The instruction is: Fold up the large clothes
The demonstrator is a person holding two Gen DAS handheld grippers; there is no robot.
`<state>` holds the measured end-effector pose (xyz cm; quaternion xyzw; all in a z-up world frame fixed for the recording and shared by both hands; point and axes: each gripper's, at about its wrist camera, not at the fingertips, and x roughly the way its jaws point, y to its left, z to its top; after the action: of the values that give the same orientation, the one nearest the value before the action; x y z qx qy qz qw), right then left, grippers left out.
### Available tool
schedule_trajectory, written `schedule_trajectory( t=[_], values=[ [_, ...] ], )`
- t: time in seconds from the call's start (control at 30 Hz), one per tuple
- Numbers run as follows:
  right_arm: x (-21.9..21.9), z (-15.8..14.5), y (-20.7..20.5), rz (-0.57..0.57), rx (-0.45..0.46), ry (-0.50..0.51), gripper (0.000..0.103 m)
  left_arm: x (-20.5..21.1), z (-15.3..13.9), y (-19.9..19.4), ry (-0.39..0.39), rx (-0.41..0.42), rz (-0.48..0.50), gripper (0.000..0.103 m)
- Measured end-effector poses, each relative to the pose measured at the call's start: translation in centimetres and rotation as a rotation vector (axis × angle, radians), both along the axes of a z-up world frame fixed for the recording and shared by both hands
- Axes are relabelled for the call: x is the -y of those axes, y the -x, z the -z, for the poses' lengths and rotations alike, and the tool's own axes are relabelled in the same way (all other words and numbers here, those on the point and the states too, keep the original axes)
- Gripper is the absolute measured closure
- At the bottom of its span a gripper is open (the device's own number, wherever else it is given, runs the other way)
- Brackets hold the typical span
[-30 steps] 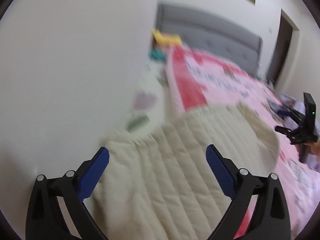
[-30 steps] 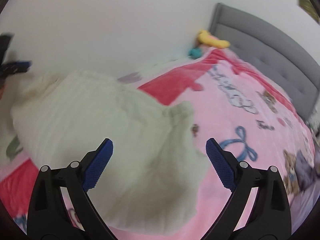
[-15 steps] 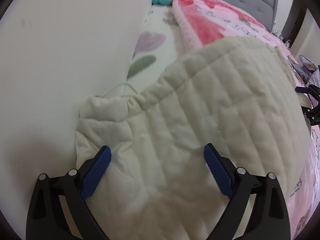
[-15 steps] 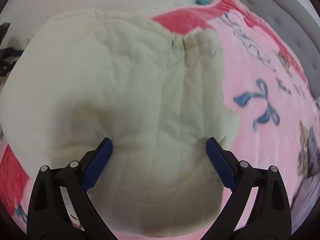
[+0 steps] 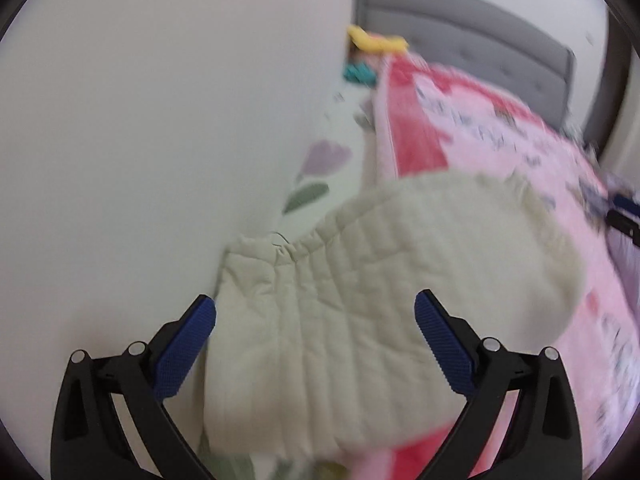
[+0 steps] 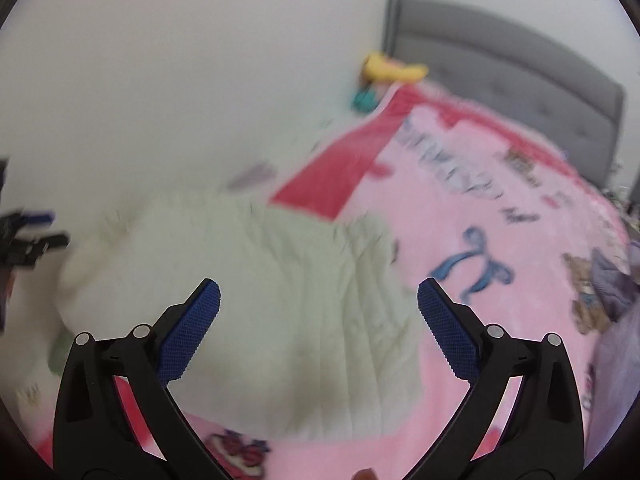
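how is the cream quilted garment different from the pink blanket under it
The cream quilted garment is plain, with stitched ribs; the pink blanket is printed with letters, a blue bow and bears, plus a red band. The garment is a small folded bundle near the wall, while the blanket spreads over most of the bed up toward the grey headboard. The garment lies on top; the blanket lies beneath. Both are soft fabric.

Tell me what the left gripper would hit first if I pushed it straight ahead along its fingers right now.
Most likely the cream quilted garment lying on the pink blanket. The left gripper, jaws open with nothing between them, points down at the cloth beside the wall. Blur makes the depth uncertain.
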<state>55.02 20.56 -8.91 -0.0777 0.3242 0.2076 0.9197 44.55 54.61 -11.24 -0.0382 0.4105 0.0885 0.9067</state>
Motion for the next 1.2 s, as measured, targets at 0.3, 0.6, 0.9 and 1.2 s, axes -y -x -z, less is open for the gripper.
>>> schedule_trajectory(
  t=[0.3,0.6,0.9,1.2],
  values=[
    [3.2,-7.9,9.1,0.168,-0.019,-0.074,0.008,4.6,-10.4,11.4,0.199,0.145,-0.325,0.005],
    [3.8,-11.9,15.9,0.092,-0.094,-0.068,0.008,11.6,-15.0,15.4,0.121,0.074,-0.238,0.005],
    [3.5,-14.6,19.2,0.029,-0.05,0.007,0.008,15.1,-17.5,15.1,0.049,0.046,-0.188,0.005],
    [3.0,-14.0,18.0,0.041,-0.063,0.003,0.008,15.1,-17.3,12.7,-0.006,0.052,-0.16,0.005]
  ],
)
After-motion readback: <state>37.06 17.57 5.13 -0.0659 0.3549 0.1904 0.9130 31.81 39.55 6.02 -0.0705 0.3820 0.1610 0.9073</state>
